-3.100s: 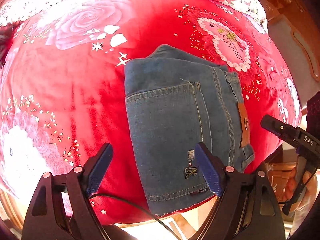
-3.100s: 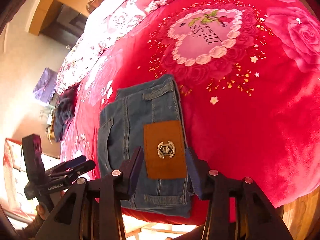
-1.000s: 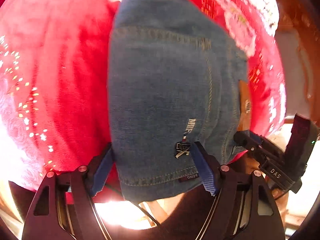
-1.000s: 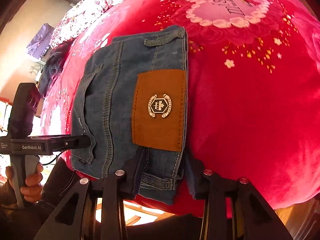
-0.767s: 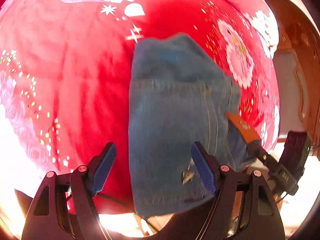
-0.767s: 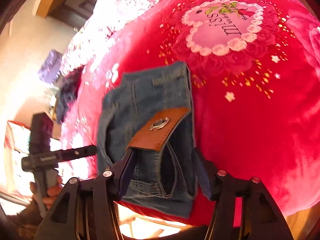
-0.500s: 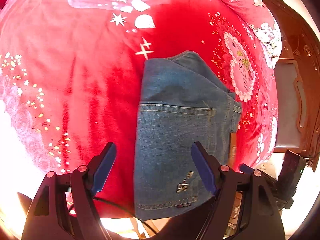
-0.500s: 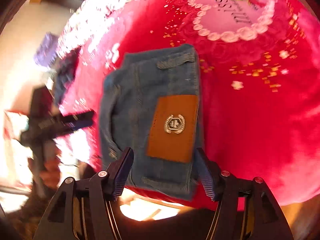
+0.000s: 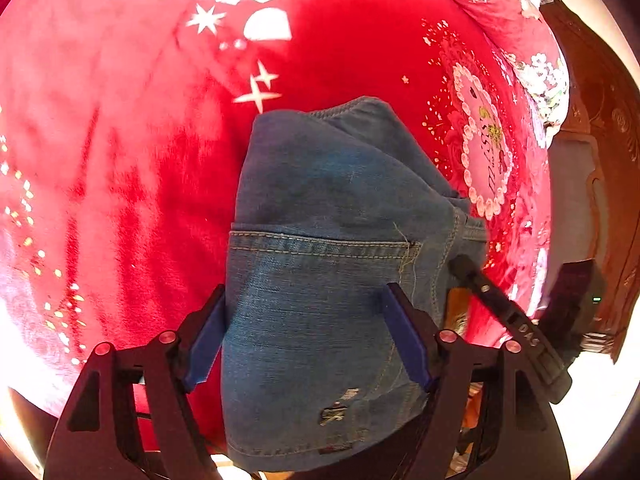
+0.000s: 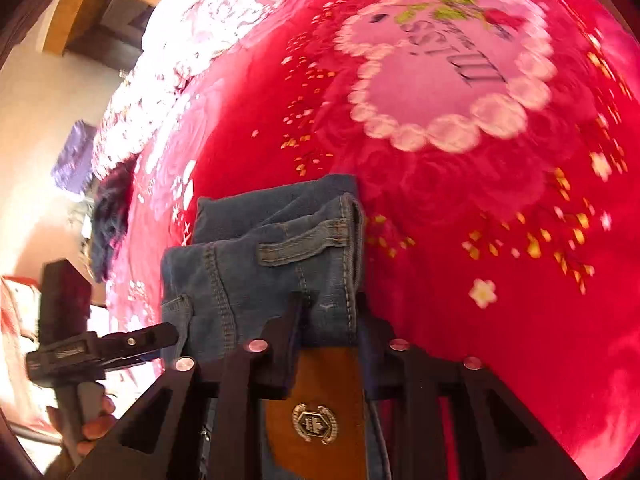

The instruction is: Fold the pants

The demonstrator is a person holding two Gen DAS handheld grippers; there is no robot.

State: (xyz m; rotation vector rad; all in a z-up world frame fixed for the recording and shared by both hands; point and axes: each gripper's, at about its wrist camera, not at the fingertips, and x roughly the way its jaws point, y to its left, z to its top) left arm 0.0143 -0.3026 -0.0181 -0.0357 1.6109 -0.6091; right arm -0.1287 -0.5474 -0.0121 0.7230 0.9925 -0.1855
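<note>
Both grippers had advanced over the folded pants since half a second earlier, when each hovered short of the near edge. The pants lay as a compact denim bundle on the red floral bedspread, at its near edge.

Left wrist view: the left gripper stood spread wide, its blue pads straddling the back-pocket panel, one pad at the bundle's left edge and the other over the denim; it grasped nothing. This view alone showed the pocket's top seam and the small emblem near the hem. The right gripper entered from the right, its tip at the waistband side.

Right wrist view: the right gripper was narrowed around the waistband, its fingers flanking the denim just beyond the brown leather patch; whether they pressed the cloth could not be told. Only here were the belt loop, the stacked layers at the far end, and the hand holding the left gripper visible. Motion blur softened the heart motif on the bedspread.
</note>
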